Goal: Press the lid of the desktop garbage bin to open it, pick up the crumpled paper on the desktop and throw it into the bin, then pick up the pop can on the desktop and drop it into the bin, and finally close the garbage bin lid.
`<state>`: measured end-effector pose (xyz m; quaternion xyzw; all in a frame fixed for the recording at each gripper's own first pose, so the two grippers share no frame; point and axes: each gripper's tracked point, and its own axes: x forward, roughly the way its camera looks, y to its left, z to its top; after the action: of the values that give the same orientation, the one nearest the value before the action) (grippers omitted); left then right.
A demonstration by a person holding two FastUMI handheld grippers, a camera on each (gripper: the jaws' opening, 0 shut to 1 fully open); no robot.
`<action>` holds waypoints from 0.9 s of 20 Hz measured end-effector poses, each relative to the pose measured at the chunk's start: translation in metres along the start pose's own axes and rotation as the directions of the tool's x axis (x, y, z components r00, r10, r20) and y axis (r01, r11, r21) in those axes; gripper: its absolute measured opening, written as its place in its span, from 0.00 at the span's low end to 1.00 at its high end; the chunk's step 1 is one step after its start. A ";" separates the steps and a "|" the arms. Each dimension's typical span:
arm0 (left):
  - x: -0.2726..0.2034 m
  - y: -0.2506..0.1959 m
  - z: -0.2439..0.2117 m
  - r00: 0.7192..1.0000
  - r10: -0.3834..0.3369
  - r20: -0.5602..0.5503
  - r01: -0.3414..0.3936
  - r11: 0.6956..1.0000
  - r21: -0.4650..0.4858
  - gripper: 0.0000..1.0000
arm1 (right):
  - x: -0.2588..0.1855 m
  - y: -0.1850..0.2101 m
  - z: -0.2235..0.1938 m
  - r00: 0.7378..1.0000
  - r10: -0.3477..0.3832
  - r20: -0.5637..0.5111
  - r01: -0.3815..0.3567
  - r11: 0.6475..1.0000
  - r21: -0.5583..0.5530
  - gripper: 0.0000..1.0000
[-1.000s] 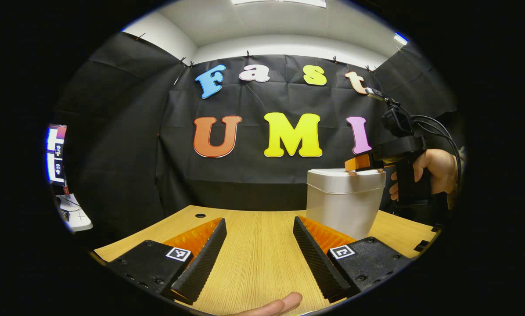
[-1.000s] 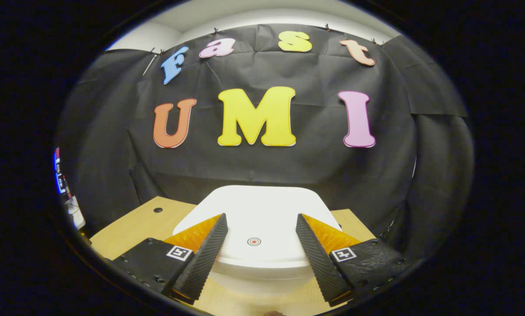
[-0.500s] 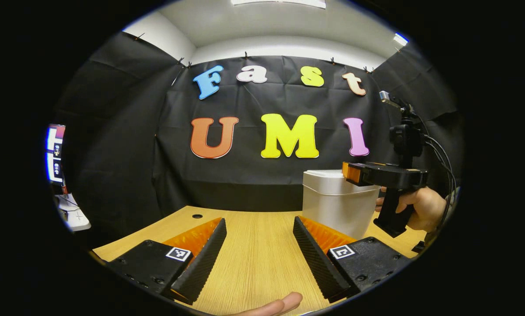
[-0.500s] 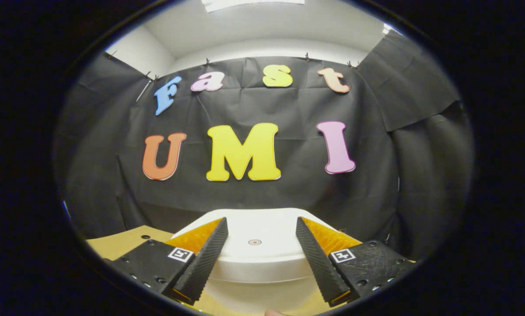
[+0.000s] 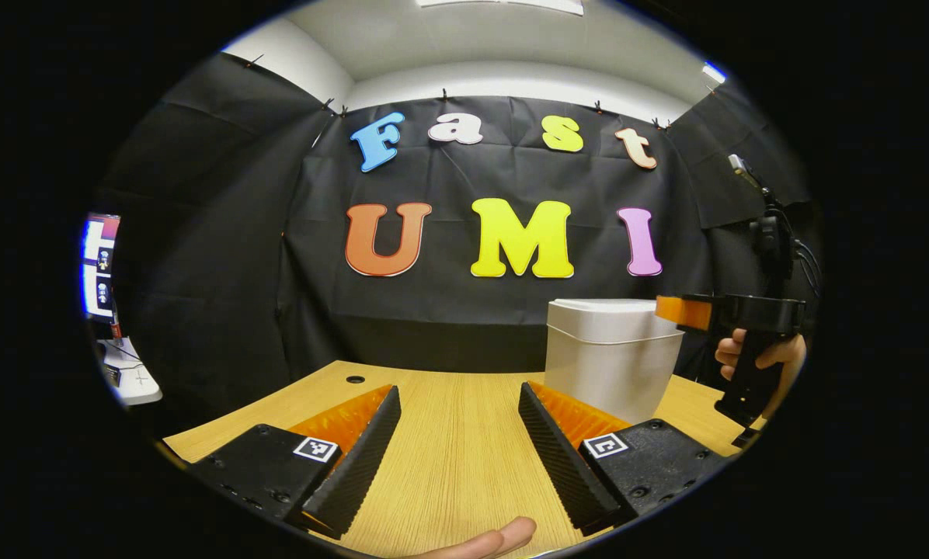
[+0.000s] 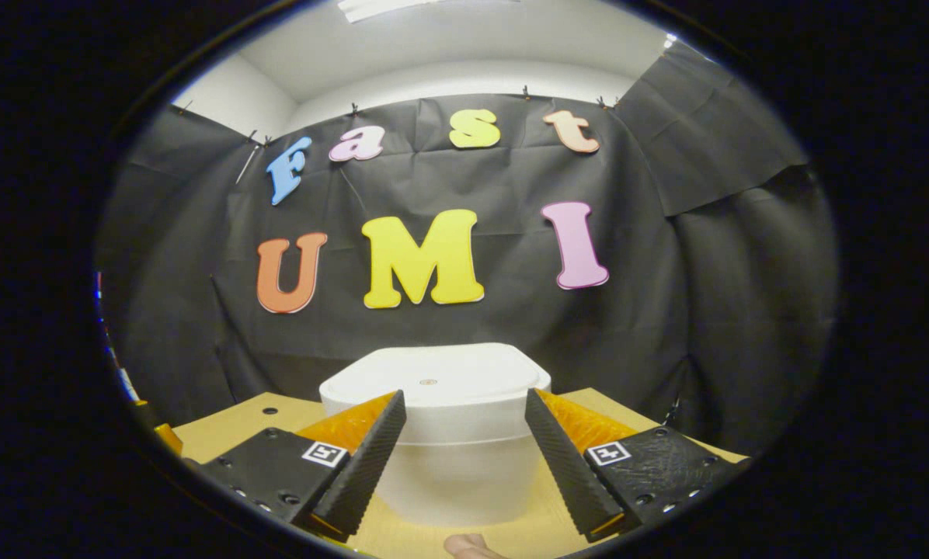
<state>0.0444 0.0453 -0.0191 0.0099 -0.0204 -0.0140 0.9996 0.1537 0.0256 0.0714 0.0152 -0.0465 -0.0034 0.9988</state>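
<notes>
**Bin lid down, both claws spread and empty**

Left gripper view: the left claw (image 5: 458, 435) sits low over the wooden tabletop (image 5: 449, 458), its two fingers spread wide with bare wood between them; nothing held. A fingertip (image 5: 489, 539) of the holding hand shows at the near edge. The white garbage bin (image 5: 610, 355) stands on the tabletop toward the right and farther back, upright, its lid (image 5: 614, 307) lying flat on the body. Just right of the bin, at about lid height, is the right claw, held by a hand (image 5: 756, 355) wrapped around its handle; its tip is close beside the lid, apart from it. A small round hole (image 5: 354, 380) marks the tabletop at far left.

Right gripper view: the right claw (image 6: 464, 442) faces the garbage bin (image 6: 441, 442) head-on, fingers spread wide, framing the bin without touching it. The lid (image 6: 433, 380) is closed, with a small round mark at its centre. Crumpled paper and pop can: location cannot be told.
</notes>
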 end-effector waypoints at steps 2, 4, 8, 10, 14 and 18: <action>-0.003 -0.001 0.001 1.000 0.000 -0.001 0.000 1.000 0.004 0.99 | -0.017 -0.004 -0.008 1.000 0.021 -0.022 -0.021 1.000 -0.002 0.96; -0.004 -0.005 0.002 1.000 0.002 0.002 -0.002 1.000 0.014 0.99 | -0.034 -0.012 -0.014 0.999 0.037 -0.036 -0.037 0.999 0.002 0.96; -0.006 -0.018 0.003 1.000 -0.029 0.006 0.029 0.999 0.014 0.99 | -0.063 -0.037 -0.017 0.999 0.040 -0.027 -0.041 0.999 -0.012 0.96; -0.006 -0.023 0.001 0.999 -0.041 0.001 0.041 0.999 0.016 0.99 | -0.071 -0.055 -0.009 1.000 0.016 0.000 -0.016 1.000 -0.022 0.94; -0.007 -0.026 0.001 0.999 -0.051 0.000 0.051 0.999 0.014 0.99 | -0.084 -0.086 0.012 0.998 -0.046 0.049 0.046 0.999 -0.003 0.96; -0.007 -0.025 0.001 0.999 -0.050 -0.002 0.050 0.999 0.008 0.99 | -0.096 -0.097 0.020 0.997 -0.058 0.052 0.058 0.998 0.015 0.96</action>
<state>0.0368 0.0204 -0.0191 0.0147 -0.0194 -0.0388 0.9989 0.0557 -0.0713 0.0795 0.0232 -0.0723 -0.0325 0.9966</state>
